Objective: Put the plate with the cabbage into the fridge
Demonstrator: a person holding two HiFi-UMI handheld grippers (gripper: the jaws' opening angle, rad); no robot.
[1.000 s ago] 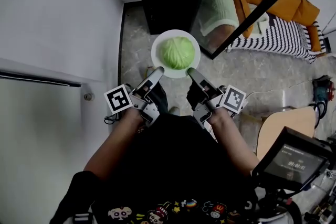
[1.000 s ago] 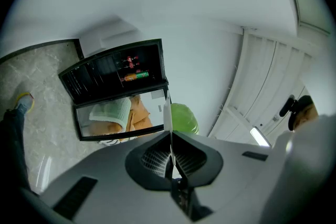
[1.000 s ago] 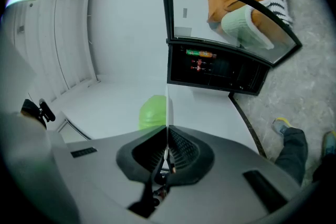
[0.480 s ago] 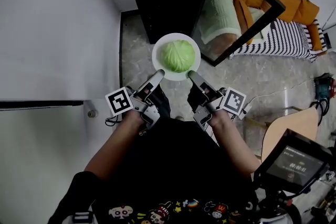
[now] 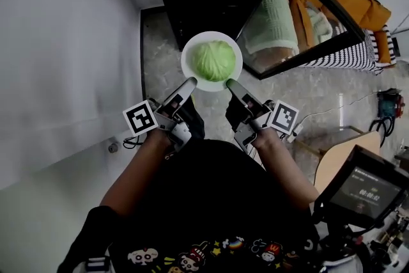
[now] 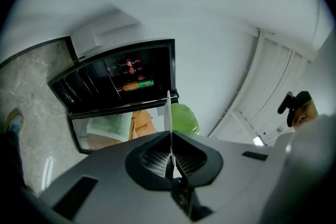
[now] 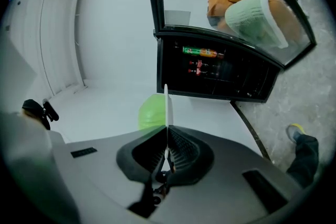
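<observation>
The person wears a black top [image 5: 211, 201] with a row of bright cartoon figures [image 5: 192, 259] printed across its lower part. The left sleeve [image 5: 89, 243] is black with white stripes at its edge, and the forearms are bare. The left gripper [image 5: 190, 82] and right gripper [image 5: 229, 83] have dark grey tapering jaws, each with a white cube [image 5: 140, 118] bearing black square markers. A thin black cable [image 5: 131, 142] loops beside the left one. Seen close, the shells are pale grey with ribbed black pads [image 6: 155, 161]. Lower down are dark trousers [image 7: 307, 157] and a yellowish shoe [image 7: 295, 131].
</observation>
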